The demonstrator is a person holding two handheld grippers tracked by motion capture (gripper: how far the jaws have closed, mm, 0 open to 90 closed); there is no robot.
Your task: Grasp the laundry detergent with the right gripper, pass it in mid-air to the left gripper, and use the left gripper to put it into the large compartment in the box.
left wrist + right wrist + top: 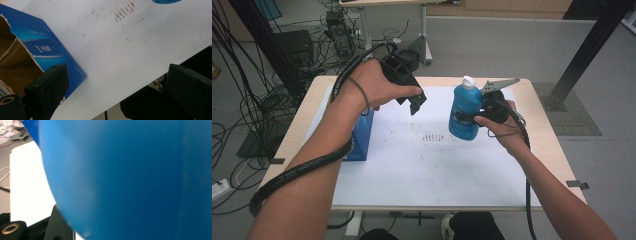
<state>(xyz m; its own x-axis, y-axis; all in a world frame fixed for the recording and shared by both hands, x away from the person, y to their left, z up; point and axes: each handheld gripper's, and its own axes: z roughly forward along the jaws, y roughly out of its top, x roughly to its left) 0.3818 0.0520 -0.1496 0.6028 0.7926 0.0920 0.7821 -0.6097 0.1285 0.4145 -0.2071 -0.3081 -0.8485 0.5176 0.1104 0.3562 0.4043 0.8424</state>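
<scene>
A blue bottle [463,114] with a white cap is held upright just above the white sheet, right of centre, with my right gripper [478,118] shut on its side. In the right gripper view the bottle's blue wall [130,177] sits very close, hiding most of the jaws. My left gripper [411,102] is raised over the table's left-centre, tilted down. Its jaws stand wide apart with nothing between them, so the left gripper [117,85] is open. A blue carton [362,136] stands at the left, and its torn cardboard opening shows on the carton [40,47].
A white sheet [432,165] with faint brown marks covers the wooden table [546,131]. Cables and equipment [287,55] crowd the floor at left and behind. A black post [592,45] rises at the back right. A shoe [447,226] shows under the front edge.
</scene>
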